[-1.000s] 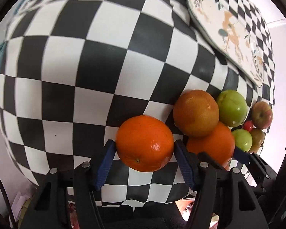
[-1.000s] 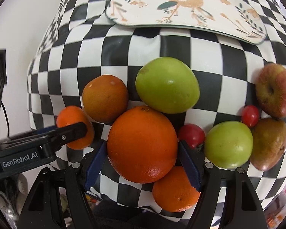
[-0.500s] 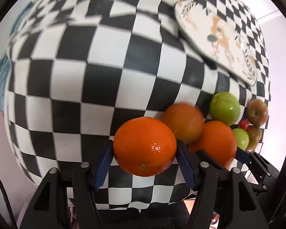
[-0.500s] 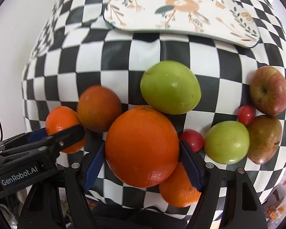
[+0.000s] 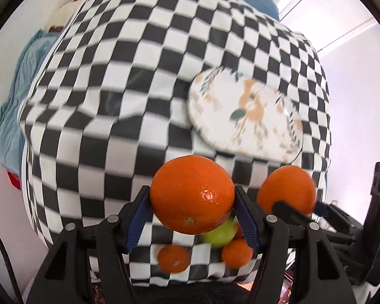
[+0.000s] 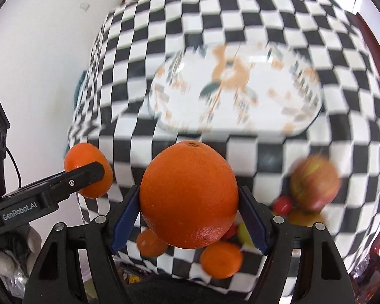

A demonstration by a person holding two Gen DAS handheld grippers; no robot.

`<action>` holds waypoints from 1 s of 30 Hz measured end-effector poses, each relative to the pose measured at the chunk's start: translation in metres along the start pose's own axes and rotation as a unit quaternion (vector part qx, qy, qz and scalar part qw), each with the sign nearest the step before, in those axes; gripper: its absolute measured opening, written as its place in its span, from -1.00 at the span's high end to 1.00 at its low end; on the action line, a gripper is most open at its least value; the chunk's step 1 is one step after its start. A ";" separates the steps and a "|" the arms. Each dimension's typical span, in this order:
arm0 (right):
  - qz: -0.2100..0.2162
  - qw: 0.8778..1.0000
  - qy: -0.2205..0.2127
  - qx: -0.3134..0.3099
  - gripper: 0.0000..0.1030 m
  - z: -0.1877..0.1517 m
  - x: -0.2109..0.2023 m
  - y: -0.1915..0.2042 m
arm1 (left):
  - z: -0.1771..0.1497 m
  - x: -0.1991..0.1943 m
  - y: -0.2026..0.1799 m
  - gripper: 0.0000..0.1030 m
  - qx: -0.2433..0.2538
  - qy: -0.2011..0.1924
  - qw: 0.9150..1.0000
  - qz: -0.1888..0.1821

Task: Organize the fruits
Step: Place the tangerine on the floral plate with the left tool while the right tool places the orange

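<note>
My left gripper (image 5: 192, 209) is shut on an orange (image 5: 192, 207) and holds it above the checkered table. My right gripper (image 6: 188, 202) is shut on a larger orange (image 6: 188, 193), also lifted; this orange also shows in the left wrist view (image 5: 287, 188). The left gripper's orange also shows at the left in the right wrist view (image 6: 88, 169). A white floral plate (image 6: 235, 88) lies ahead of both grippers; it also shows in the left wrist view (image 5: 245, 111). Two small oranges (image 6: 220, 259) (image 6: 150, 243) lie on the table below.
A red-yellow apple (image 6: 315, 182), a small red fruit (image 6: 282, 204) and a green fruit (image 5: 219, 231) lie on the checkered cloth (image 5: 114, 101) near its front edge. Blue fabric (image 5: 20, 76) lies beyond the table's left side.
Both grippers have risen with their oranges and tilted toward the plate. The remaining fruits have dropped low in both views. The plate now shows nearer the middle.
</note>
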State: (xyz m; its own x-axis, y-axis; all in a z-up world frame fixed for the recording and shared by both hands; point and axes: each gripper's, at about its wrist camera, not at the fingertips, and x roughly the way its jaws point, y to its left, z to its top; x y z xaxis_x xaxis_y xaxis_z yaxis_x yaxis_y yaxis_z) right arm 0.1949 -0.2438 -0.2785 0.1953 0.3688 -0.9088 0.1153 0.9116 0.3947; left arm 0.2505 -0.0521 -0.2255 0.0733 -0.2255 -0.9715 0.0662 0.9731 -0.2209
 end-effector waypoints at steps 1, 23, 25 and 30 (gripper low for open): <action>-0.004 1.000 -0.008 0.000 -0.52 0.006 -0.009 -0.010 | 0.007 -0.006 0.002 -0.21 0.001 0.002 1.000 -0.003; -0.096 0.993 0.033 0.058 -0.52 0.148 0.058 -0.100 | 0.128 0.117 -0.057 -0.22 0.052 0.135 0.989 0.041; -0.098 0.992 0.040 0.062 -0.53 0.151 0.062 -0.102 | 0.127 0.120 -0.056 -0.23 0.051 0.137 0.988 0.049; -0.093 0.992 0.052 0.070 -0.57 0.156 0.064 -0.105 | 0.122 0.119 -0.054 -0.25 0.064 0.137 0.986 0.063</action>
State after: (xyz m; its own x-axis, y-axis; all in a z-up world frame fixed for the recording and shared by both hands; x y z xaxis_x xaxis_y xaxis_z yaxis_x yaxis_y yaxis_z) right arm 0.3471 -0.3442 -0.3567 0.0575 0.2193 -0.9740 0.2756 0.9342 0.2267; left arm 0.3768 -0.1376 -0.3187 -0.1820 -0.0655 -0.9811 0.2003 0.9744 -0.1022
